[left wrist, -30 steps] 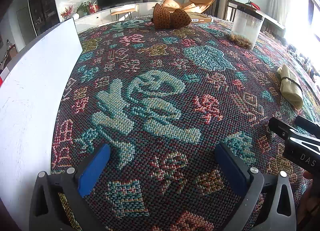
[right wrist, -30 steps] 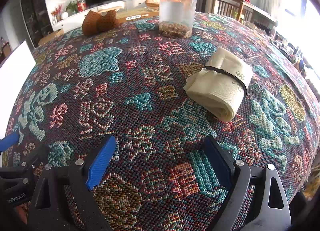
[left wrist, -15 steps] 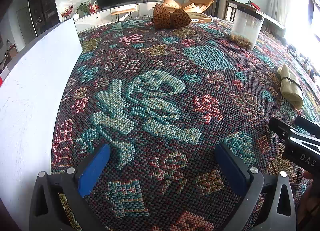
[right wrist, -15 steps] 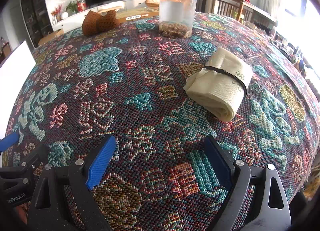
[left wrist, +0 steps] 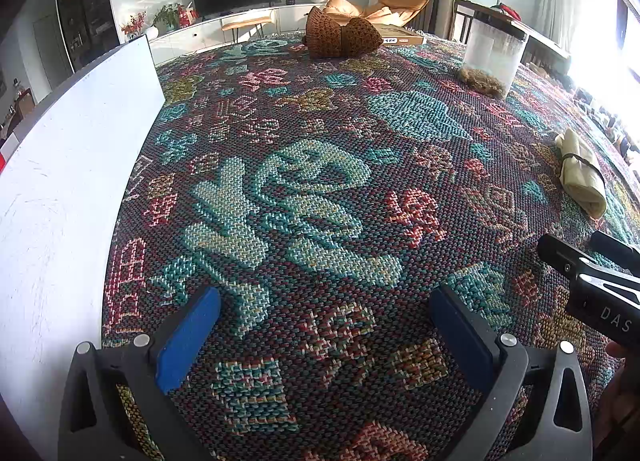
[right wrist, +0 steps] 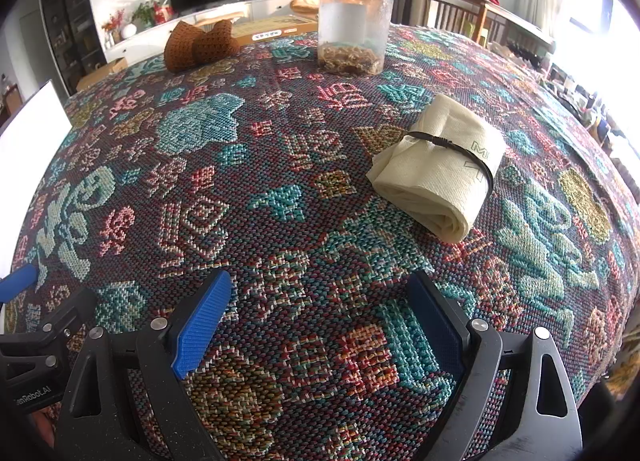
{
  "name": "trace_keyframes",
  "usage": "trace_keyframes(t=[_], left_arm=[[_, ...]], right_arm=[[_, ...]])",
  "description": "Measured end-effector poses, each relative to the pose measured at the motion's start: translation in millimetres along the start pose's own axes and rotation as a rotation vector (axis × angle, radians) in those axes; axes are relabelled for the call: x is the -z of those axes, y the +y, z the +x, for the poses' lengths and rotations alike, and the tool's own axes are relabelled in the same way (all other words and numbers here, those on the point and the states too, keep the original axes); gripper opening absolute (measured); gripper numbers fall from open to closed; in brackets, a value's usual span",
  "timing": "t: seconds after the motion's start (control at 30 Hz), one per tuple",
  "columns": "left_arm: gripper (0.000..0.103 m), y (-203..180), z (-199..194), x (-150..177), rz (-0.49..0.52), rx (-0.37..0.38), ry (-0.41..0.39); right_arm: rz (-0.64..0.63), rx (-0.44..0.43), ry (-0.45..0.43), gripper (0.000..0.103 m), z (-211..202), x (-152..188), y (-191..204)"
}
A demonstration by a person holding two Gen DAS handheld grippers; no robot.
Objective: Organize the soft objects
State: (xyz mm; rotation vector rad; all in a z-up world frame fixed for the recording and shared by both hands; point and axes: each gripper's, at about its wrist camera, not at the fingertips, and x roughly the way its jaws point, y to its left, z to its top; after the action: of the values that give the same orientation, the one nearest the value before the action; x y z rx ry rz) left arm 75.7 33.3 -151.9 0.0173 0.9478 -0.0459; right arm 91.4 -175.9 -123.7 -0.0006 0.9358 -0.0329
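A cream rolled cloth point(right wrist: 440, 173) tied with a black band lies on the patterned tablecloth point(right wrist: 280, 181), ahead and to the right of my right gripper point(right wrist: 320, 301), which is open and empty. The roll shows at the far right in the left wrist view point(left wrist: 580, 177). A brown knitted item point(right wrist: 200, 45) sits at the far side, also in the left wrist view point(left wrist: 340, 37). My left gripper point(left wrist: 324, 317) is open and empty over the cloth.
A clear jar point(right wrist: 354, 25) with a black lid and brown filling stands at the far side, also in the left wrist view point(left wrist: 492, 57). A white board point(left wrist: 60, 181) stands along the left edge. A flat box point(right wrist: 272, 31) lies behind the knitted item.
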Motion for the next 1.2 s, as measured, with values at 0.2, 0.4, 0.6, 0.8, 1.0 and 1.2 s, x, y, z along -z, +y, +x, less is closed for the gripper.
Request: trace_keyframes(t=[0.2,0.4,0.6,0.8,1.0,1.2], left_arm=[[0.103,0,0,0,0.0,0.0,0.0],[0.103,0,0,0,0.0,0.0,0.0],[0.103,0,0,0,0.0,0.0,0.0],[0.103,0,0,0,0.0,0.0,0.0],[0.103,0,0,0,0.0,0.0,0.001],[0.103,0,1,-1,-0.002,0.0,0.006]], right_arm=[[0.248,-0.021,-0.276,0.091,-56,1,-54],[0.493,-0.071,-0.166,0.092,-27,-13,-117],[0.351,-0.029,0.039,0.092,29,-65,-94],[0.156,0.054,-0.05,0.061,41,-56,-78],[0.155,-0.028,-0.081,0.051,36,-48,-83],[0.163,-0.064,-0.076,0.057,35,-49,-84]])
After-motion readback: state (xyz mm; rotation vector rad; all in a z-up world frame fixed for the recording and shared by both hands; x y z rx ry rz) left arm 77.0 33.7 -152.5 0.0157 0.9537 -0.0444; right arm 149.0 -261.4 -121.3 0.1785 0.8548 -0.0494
